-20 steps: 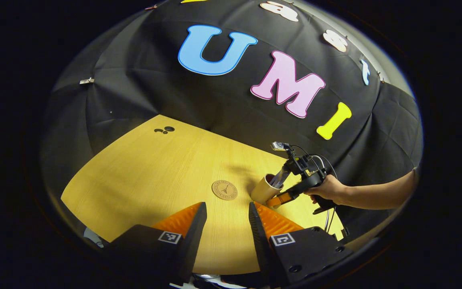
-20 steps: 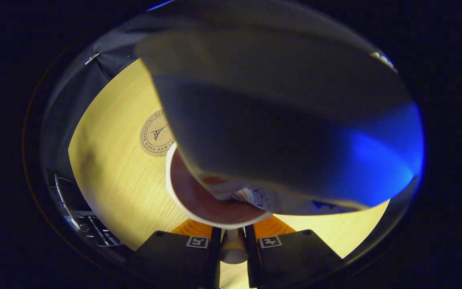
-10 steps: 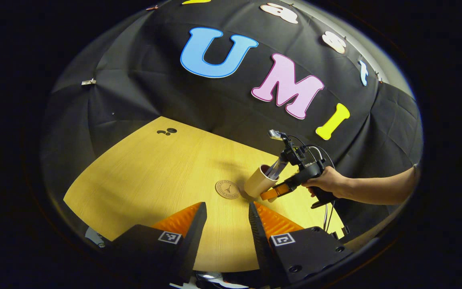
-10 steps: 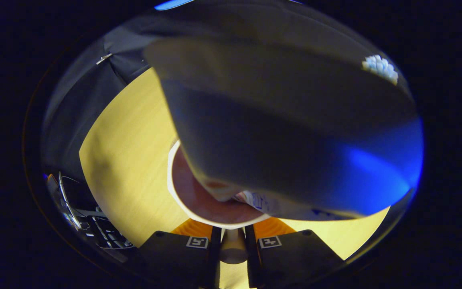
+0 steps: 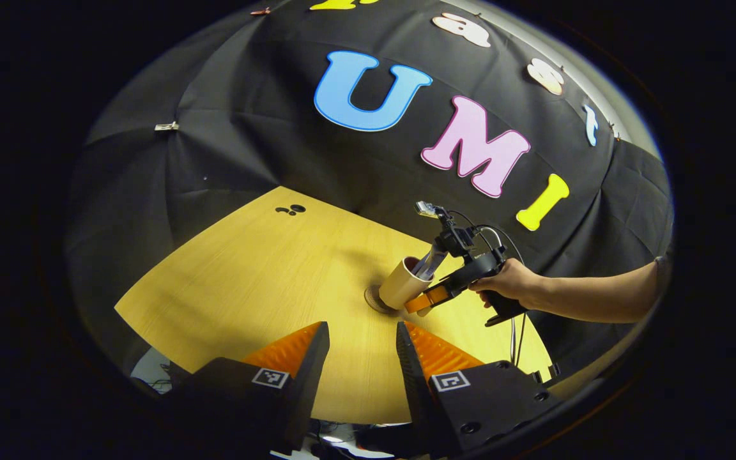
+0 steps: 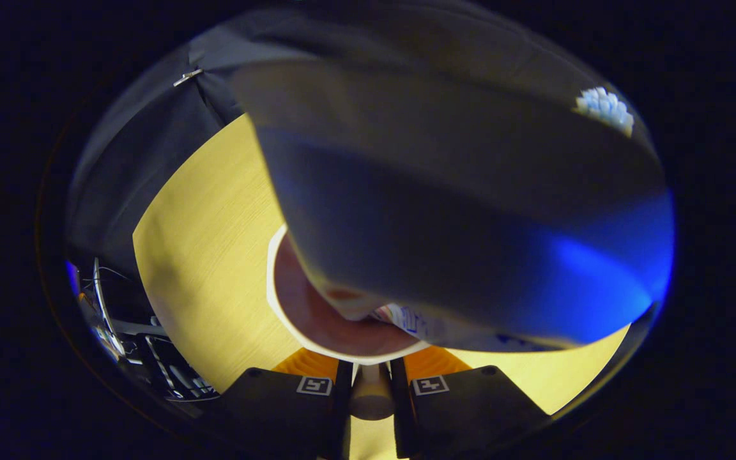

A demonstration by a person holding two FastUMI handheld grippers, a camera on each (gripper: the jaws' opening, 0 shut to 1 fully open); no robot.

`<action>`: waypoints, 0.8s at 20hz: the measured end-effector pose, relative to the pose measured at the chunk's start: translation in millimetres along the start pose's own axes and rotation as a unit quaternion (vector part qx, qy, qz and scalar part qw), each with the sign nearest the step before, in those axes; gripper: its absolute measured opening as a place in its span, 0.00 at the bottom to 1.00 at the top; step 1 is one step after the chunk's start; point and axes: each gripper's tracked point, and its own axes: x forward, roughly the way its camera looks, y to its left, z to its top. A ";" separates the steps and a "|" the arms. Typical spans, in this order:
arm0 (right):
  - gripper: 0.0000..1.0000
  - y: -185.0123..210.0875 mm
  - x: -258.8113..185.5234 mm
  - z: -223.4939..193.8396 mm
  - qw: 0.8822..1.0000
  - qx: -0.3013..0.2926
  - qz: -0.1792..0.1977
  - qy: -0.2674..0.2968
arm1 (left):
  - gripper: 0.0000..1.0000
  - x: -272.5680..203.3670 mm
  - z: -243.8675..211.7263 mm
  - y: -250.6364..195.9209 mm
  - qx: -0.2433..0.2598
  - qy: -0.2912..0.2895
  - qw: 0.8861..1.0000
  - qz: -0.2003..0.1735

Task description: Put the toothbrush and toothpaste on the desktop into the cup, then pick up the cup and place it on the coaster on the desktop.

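A tan cup (image 5: 400,285) hangs tilted over the round coaster (image 5: 372,299), which peeks out at its base; I cannot tell whether they touch. The toothpaste tube (image 5: 430,260) sticks out of the cup. A hand holds my right gripper (image 5: 429,299), shut on the cup's near wall. In the right gripper view the cup's rim (image 6: 273,287) lies just past the right gripper (image 6: 371,383), whose fingers pinch its wall. The blurred toothpaste tube (image 6: 457,191) looms close, and the toothbrush bristles (image 6: 604,108) show at the upper right. My left gripper (image 5: 361,358) stands open above the table's near edge.
The wooden table (image 5: 246,275) stretches left of the cup, with a small black mark (image 5: 290,209) at its far corner. A forearm (image 5: 598,301) reaches in from the right. Cables and gear (image 6: 151,358) lie beyond the table's left edge (image 6: 144,236).
The right gripper has carried the cup leftward from beside the coaster to over it, so the coaster is now mostly covered. The left gripper has stayed open.
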 end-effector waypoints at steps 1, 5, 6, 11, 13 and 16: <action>0.30 0.9 1.8 0.4 1.000 -0.003 0.000 0.002 | 0.66 -1.9 -1.0 2.8 -0.002 0.000 1.000 0.005; 0.30 0.5 0.8 -2.0 1.000 -0.011 -0.004 0.009 | 0.66 -6.7 -6.6 9.8 -0.009 0.004 1.000 0.017; 0.31 0.2 0.4 -2.2 1.000 -0.011 -0.005 0.010 | 0.66 -6.8 -6.4 10.0 -0.010 0.005 1.000 0.018; 0.30 -0.6 4.3 -4.0 1.000 -0.014 -0.007 0.017 | 0.66 -6.2 -7.5 9.4 -0.011 0.007 1.000 0.019; 0.31 1.0 7.7 -5.2 1.000 -0.016 -0.008 0.017 | 0.66 -5.9 -5.6 9.3 -0.009 0.007 1.000 0.018; 0.27 2.5 4.6 -4.1 1.000 -0.016 -0.010 0.019 | 0.66 -5.9 -5.9 9.2 -0.010 0.009 1.000 0.017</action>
